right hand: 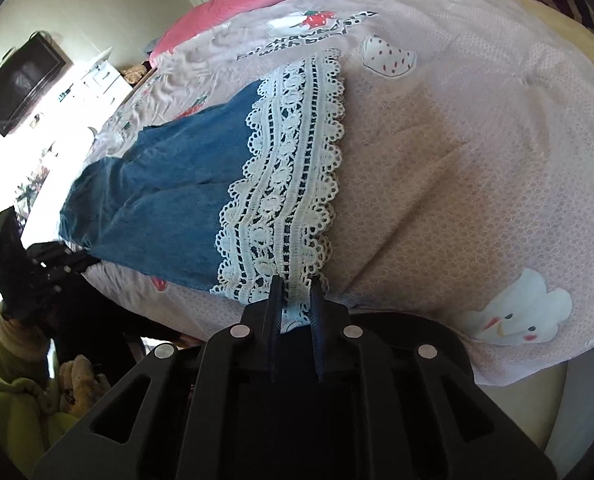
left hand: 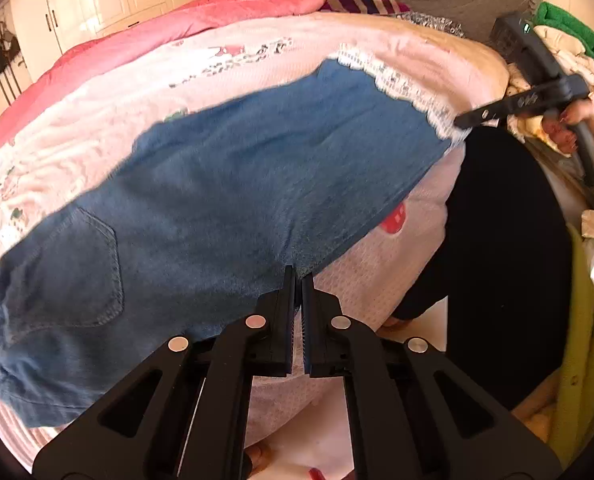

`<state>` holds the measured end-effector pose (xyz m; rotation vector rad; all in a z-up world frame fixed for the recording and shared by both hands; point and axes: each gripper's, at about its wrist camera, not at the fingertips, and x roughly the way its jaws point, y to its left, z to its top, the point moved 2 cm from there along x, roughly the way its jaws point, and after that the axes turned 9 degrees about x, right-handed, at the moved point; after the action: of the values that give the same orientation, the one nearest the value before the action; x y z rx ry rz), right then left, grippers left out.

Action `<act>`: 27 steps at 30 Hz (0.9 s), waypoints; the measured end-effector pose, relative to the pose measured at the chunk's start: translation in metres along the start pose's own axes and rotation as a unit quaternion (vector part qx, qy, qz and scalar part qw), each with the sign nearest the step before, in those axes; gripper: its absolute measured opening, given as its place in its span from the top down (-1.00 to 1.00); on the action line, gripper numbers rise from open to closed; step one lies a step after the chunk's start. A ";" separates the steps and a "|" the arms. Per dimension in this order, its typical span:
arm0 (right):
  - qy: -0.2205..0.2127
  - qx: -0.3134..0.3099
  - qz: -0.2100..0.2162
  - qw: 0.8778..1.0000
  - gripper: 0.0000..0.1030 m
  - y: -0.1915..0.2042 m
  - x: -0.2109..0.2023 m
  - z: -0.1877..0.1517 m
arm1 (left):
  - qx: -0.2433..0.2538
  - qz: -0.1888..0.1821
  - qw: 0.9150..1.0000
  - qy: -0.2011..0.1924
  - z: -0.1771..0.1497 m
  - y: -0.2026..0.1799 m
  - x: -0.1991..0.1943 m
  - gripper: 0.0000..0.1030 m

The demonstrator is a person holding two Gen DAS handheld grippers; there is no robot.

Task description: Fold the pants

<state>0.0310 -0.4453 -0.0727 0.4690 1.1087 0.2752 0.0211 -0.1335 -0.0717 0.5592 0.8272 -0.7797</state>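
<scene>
A: So, where are the pants [left hand: 225,184]?

B: They lie flat on the bed [left hand: 377,264], on a pink sheet [right hand: 477,168] with strawberry pictures. They are blue, and folded long, one leg on top of the other. A back pocket [left hand: 81,268] shows at about 8 o'clock in the left view.

A: What is at the leg end?

B: A wide band of white lace [right hand: 289,184]. In the right view it runs from about 12 o'clock down to the middle of the picture.

A: What is the left hand-held gripper [left hand: 298,276] doing?

B: Its two fingers are pressed almost together at the near edge of the pants, at the crotch. A bit of blue cloth looks pinched between them, so it is grasping the pants.

A: And the right hand-held gripper [right hand: 295,292]?

B: It is at the near corner of the lace. Its fingers stand a little apart with white lace between them. I cannot tell if it is squeezing the lace or just sitting around it.

A: Can each one see the other?

B: Yes. The left view shows the right one at about 2 o'clock, touching the lace. The right view shows the left one at about 9 o'clock.

A: Anything else?

B: A pink blanket [left hand: 217,4] is bunched up at the far side of the bed.
</scene>
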 end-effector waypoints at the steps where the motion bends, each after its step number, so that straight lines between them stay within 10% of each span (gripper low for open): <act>1: -0.005 0.002 0.000 1.000 0.63 0.000 -0.004 0.001 | -0.001 -0.003 1.000 0.005 -0.002 0.001 0.003 0.97; 8: -0.079 -0.004 0.042 0.996 0.25 0.028 -0.046 0.020 | -0.018 -0.012 1.000 0.007 -0.010 0.004 0.002 0.89; 16: -0.015 -0.087 0.026 0.996 0.20 0.081 0.031 0.042 | -0.040 0.006 0.999 -0.024 -0.012 0.020 -0.042 0.50; 27: -0.013 -0.075 -0.045 0.996 0.16 0.075 0.040 0.049 | -0.157 0.169 0.973 0.022 -0.025 0.114 -0.024 0.08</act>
<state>0.0937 -0.3736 -0.0503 0.2884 1.0719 0.2697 0.0901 -0.0381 -0.0506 0.4193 0.8479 -0.3170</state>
